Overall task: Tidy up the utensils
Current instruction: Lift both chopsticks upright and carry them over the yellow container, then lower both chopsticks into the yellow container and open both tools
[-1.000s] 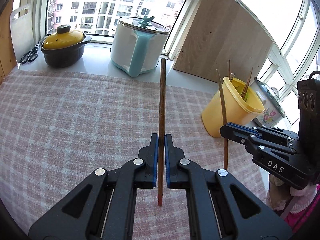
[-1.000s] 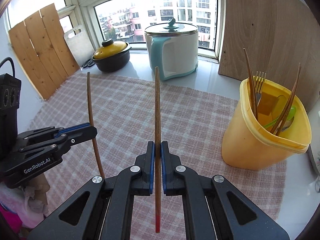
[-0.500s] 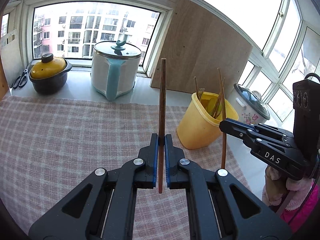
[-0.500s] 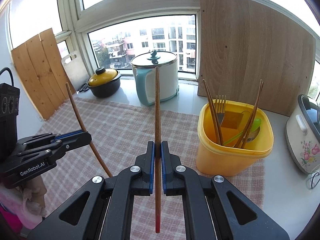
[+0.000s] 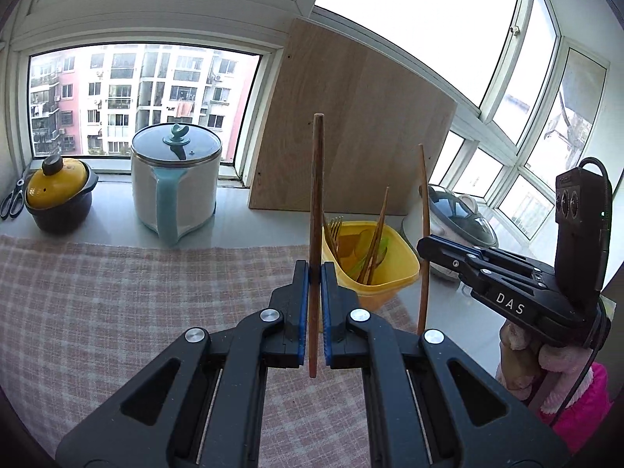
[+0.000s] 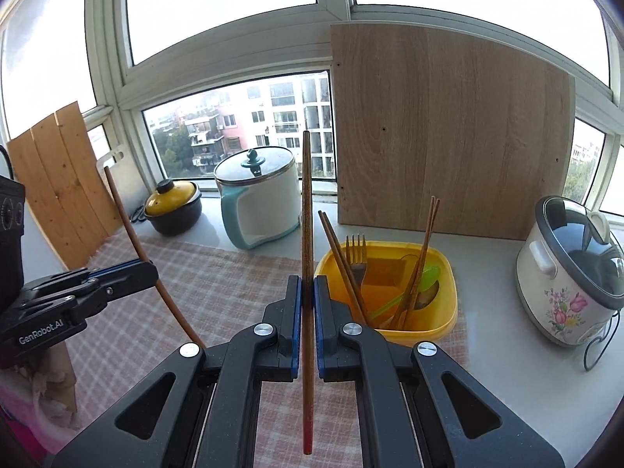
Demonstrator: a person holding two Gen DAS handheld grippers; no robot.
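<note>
Each gripper carries one wooden chopstick, and both sticks stand nearly upright above the checked cloth (image 5: 117, 312), clear of it. The left chopstick (image 5: 316, 202) is pinched between the blue pads of the left gripper (image 5: 315, 308), jaws clamped tight on the lower part of its shaft, with only a short tail below the pads and most of the length above. The right chopstick (image 6: 307, 214) sits the same way in the right gripper (image 6: 307, 312), jaws clamped on it, though here a longer red-tipped tail hangs below. Such sticks look light, thin and stiff, and smooth enough to pivot or slide in a two-pad pinch; held this far from the middle, the long upper end could swing if it knocks anything. A grip nearer the middle would be steadier, but the low hold leaves little to steer into the tub. The yellow tub (image 6: 440, 269) stands just ahead on the edge of the cloth, nearer the right gripper, already holding chopsticks, a fork (image 6: 357, 257) and a green spoon (image 6: 425, 275), so the free space in it is narrow. Behind it leans a wooden board (image 6: 448, 128); a rice cooker (image 6: 569, 265) stands to its right, a white pot (image 6: 257, 202) to its left.
</note>
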